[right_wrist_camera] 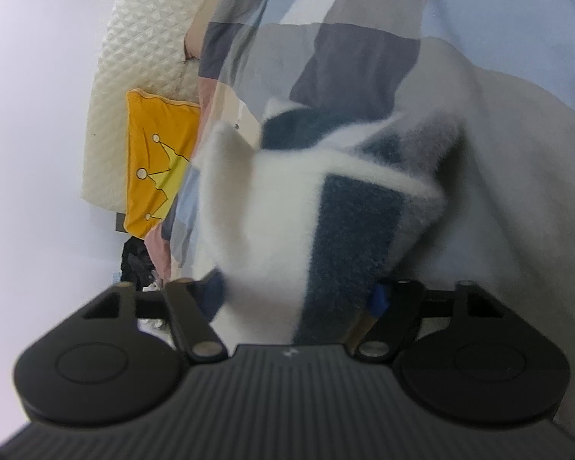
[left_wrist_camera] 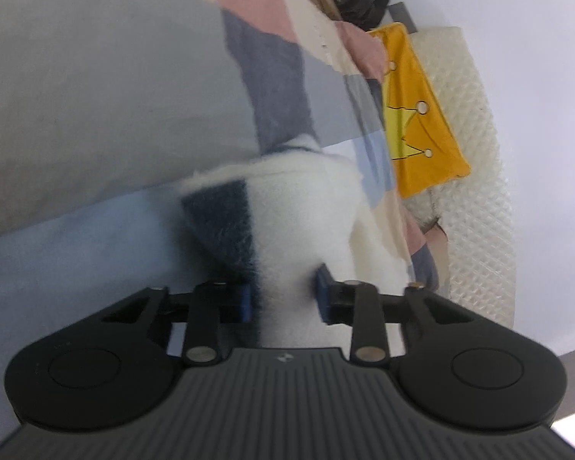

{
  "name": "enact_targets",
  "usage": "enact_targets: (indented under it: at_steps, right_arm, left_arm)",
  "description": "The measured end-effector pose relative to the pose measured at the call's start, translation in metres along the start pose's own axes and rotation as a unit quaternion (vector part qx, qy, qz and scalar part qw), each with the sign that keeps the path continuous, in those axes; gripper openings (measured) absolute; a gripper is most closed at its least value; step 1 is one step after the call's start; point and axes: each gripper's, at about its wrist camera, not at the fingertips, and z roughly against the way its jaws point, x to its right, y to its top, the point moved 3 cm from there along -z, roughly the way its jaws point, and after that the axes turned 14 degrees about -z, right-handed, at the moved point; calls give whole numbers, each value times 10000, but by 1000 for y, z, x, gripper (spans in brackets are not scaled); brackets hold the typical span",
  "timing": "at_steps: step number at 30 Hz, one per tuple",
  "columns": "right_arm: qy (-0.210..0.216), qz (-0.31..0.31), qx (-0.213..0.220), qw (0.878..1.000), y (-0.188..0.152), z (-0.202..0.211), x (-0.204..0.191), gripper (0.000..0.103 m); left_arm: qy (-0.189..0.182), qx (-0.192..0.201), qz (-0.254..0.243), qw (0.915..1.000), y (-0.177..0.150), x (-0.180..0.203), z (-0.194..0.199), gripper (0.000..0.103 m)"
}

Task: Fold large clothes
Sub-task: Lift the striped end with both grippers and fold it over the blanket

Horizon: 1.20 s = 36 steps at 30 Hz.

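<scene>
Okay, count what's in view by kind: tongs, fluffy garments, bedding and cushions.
Tongs: 2, left and right, both clamped on the garment
Fluffy white-and-navy garment: 1
Patchwork bedspread: 1
Yellow crown cushion: 1
Total: 5

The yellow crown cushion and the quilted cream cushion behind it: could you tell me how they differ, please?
The yellow crown cushion is bright orange-yellow, smooth, with a printed crown; the quilted cream cushion is pale, plain, with a raised diamond texture. The cream one looks larger, extending past the yellow one. Both lie by the patchwork bedding.
</scene>
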Motion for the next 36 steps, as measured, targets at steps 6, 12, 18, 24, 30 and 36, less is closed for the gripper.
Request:
enact_targets:
  at_steps: [6, 12, 18, 24, 30, 36]
  right_arm:
    - [102, 131, 4, 9999, -2, 20, -18, 38]
    - [143, 188, 57, 9997, -12, 62, -32, 36]
    - [-167, 188, -61, 9997, -23, 117, -35, 36]
    - [-521, 45, -145, 9985, -26, 159, -22, 36]
    - [-783, -110, -210, 9966, -21, 142, -32, 39]
    - [-839, -742, -144, 9936, -4, 117, -44, 46]
  left_arm:
    - [-198, 124, -254, 9994, 11, 24, 26, 22]
    - [-256, -29, -363, 9990, 10, 41, 75, 21]
    - [-216, -47, -184, 9996, -14, 42, 149, 22]
    - [-142, -169, -182, 9996, -32, 45, 190, 22]
    - [45, -339, -144, 9993, -12, 58, 171, 22]
    - [128, -501, -91, 9986, 24, 84, 129, 28]
